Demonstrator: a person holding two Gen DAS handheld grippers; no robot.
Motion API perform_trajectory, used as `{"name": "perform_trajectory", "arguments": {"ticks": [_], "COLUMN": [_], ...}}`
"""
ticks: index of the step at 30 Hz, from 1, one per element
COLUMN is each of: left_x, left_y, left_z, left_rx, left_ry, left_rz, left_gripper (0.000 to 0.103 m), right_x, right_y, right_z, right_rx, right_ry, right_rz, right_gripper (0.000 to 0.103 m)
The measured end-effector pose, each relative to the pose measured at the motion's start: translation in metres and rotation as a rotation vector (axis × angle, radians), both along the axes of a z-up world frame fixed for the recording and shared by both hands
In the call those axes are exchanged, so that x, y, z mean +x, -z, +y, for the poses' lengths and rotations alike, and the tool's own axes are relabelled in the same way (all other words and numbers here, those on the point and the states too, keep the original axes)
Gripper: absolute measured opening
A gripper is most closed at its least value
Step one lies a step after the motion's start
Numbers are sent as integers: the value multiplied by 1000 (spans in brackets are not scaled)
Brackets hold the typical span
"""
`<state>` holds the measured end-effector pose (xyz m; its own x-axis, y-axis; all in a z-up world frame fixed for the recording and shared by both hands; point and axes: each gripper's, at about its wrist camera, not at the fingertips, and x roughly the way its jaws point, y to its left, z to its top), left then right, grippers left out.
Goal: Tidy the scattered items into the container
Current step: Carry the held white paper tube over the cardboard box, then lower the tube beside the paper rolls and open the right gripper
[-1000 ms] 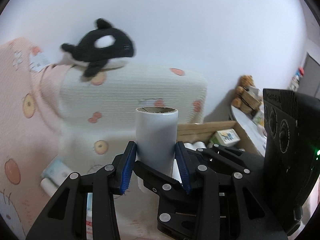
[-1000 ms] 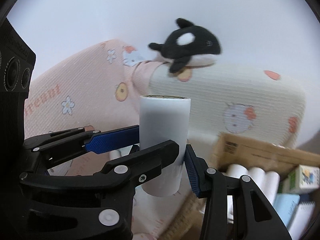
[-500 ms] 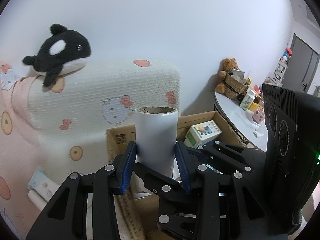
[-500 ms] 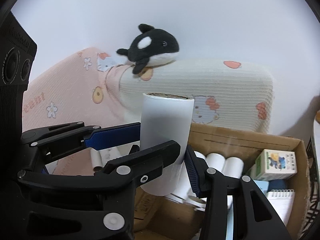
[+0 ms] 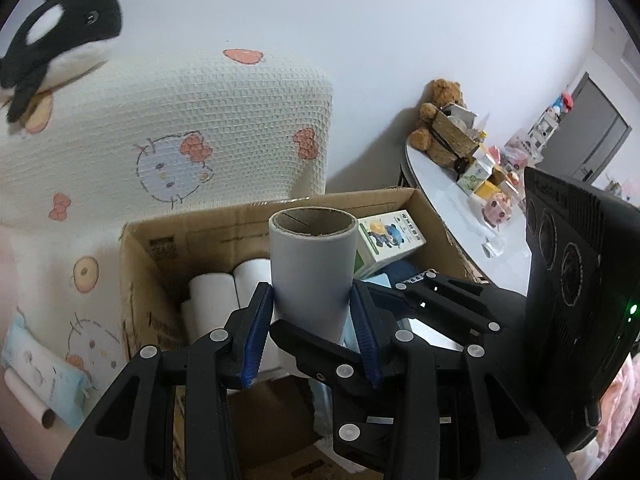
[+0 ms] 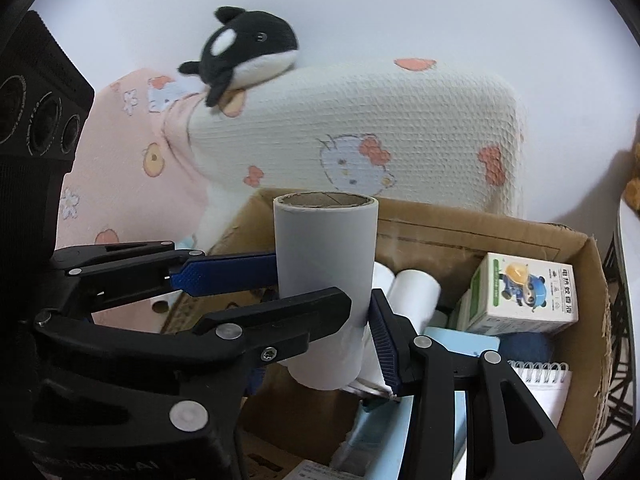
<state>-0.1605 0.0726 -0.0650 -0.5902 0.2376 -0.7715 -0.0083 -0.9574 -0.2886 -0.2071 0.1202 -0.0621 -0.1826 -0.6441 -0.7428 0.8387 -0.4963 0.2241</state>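
Two handheld grippers share one upright white paper roll (image 5: pixel 313 276), its brown cardboard core showing at the top, at frame centre above an open cardboard box (image 5: pixel 138 280). In the left wrist view, the left gripper (image 5: pixel 312 334) has its blue pads pressed to either side of the roll, jaws partly closed around it. In the right wrist view, the right gripper (image 6: pixel 320 320) clamps the same roll (image 6: pixel 326 276) the same way, one blue pad at its left side and one at its lower right. Inside the box (image 6: pixel 592 280) lie more white rolls (image 6: pixel 414 292), a small printed carton (image 6: pixel 524 296) at right and a spiral notepad (image 6: pixel 544 384) at lower right. A plush orca (image 6: pixel 248 50) sits at upper left on a cream cartoon-print cushion (image 6: pixel 400 128). One more roll (image 5: pixel 26 398) lies outside the box at the lower left of the left wrist view.
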Motion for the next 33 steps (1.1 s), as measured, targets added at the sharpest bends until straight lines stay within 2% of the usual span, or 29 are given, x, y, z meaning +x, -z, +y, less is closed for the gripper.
{"name": "perform_trajectory", "arguments": {"ticks": [2, 6, 10, 15, 19, 25, 33], "left_x": [-8, -19, -23, -28, -31, -39, -43], "left_y": [0, 3, 15, 30, 37, 45, 50], "left_z": [0, -9, -18, -21, -20, -27, -31], "left_rx": [6, 65, 126, 165, 169, 235, 284], "left_ry": [9, -8, -21, -20, -7, 0, 0], "left_rz": [-10, -33, -78, -125, -134, -160, -175], "left_gripper": [44, 44, 44, 43, 43, 43, 43], "right_x": [-8, -24, -31, -36, -39, -44, -46], "right_y": [0, 0, 5, 20, 26, 30, 29], "right_z": [-2, -5, -9, -10, -11, -11, -12], "right_rx": [3, 6, 19, 55, 86, 100, 120], "right_ry": [4, 9, 4, 15, 29, 49, 61], "right_rz": [-5, -61, -120, -190, -207, -236, -240], "right_gripper": [43, 43, 43, 43, 43, 43, 43]}}
